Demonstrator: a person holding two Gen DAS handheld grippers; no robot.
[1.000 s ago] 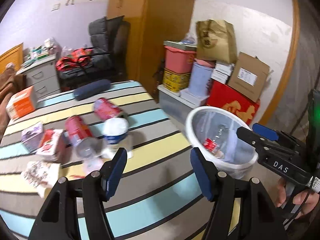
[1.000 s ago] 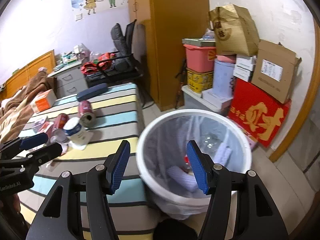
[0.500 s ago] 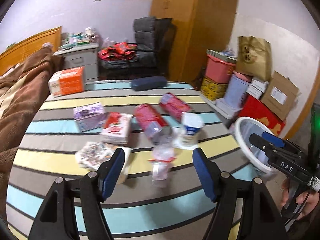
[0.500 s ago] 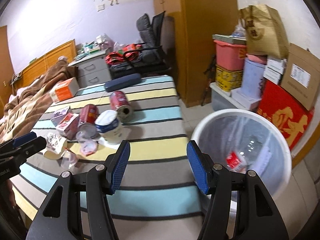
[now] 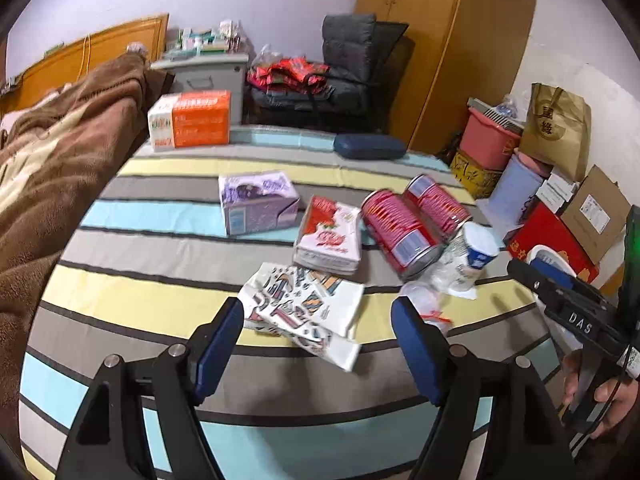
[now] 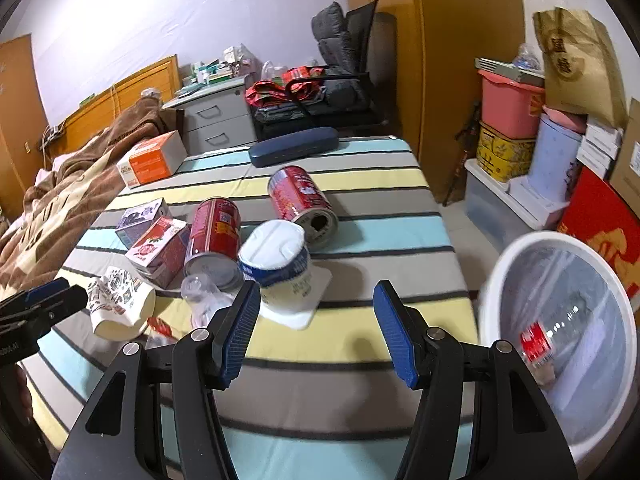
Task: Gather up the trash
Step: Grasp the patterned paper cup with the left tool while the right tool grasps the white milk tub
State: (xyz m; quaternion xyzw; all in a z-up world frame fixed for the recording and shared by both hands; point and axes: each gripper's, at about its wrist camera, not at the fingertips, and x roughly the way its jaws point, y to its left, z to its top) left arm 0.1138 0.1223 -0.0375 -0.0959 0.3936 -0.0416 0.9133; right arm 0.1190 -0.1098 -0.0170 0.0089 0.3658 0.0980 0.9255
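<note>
Trash lies on the striped bed (image 5: pixel 160 248): a crumpled patterned paper cup (image 5: pixel 308 312), a red-white carton (image 5: pixel 328 236), a purple carton (image 5: pixel 256 204), two red cans (image 5: pixel 404 232), a white yogurt tub (image 5: pixel 472 256) and a clear crushed wrapper (image 5: pixel 424 296). My left gripper (image 5: pixel 318 348) is open and empty, just before the paper cup. My right gripper (image 6: pixel 316 332) is open and empty, near the yogurt tub (image 6: pixel 280 264). The white trash bin (image 6: pixel 560 320) stands at the right of the bed and holds a bottle (image 6: pixel 552 332).
An orange box (image 5: pixel 192 120) and a dark blue case (image 5: pixel 368 146) lie at the bed's far end. A brown blanket (image 5: pixel 52 160) covers the left side. Stacked boxes and tubs (image 6: pixel 540 140) stand along the right wall beside a wardrobe (image 6: pixel 448 60).
Both grippers swung left from the bin toward the bed. The left now faces the paper cup; the right has left the bin's mouth and faces the yogurt tub. Both stayed open.
</note>
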